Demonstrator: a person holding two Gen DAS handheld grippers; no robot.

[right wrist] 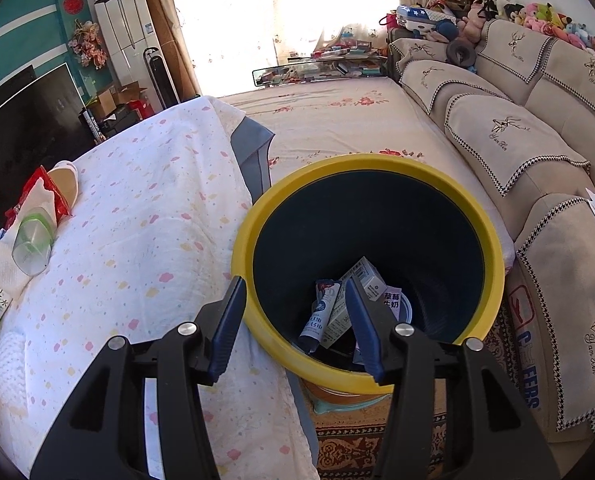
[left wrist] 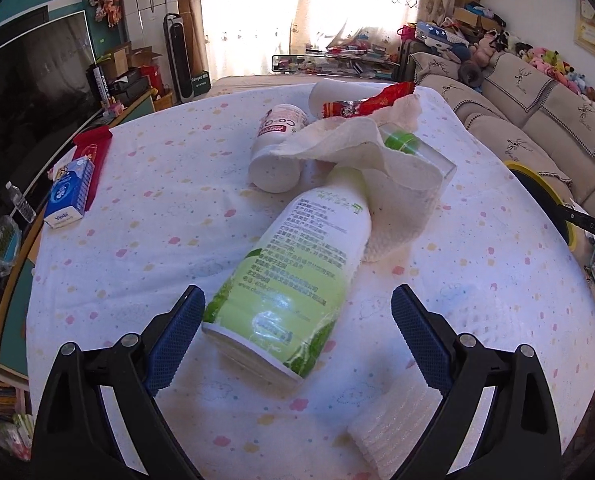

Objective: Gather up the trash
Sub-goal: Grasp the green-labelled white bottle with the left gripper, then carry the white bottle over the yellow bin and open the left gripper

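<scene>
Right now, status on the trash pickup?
Left hand-held gripper open astride green bottle. Right hand-held gripper clamps bin rim. Paper towel drapes bottle neck.

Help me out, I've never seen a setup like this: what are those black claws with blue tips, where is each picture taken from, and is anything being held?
The claws are hand-held grippers; a person carries one in each hand, each with a camera looking along its fingers. The left camera shows the left gripper open around a green-and-white bottle lying on the dotted tablecloth, not pressing it. Beyond lie a paper towel, a white cup, a red wrapper and a tissue pack. The right camera shows the right gripper clamped on the yellow rim of a dark bin with cartons inside.
</scene>
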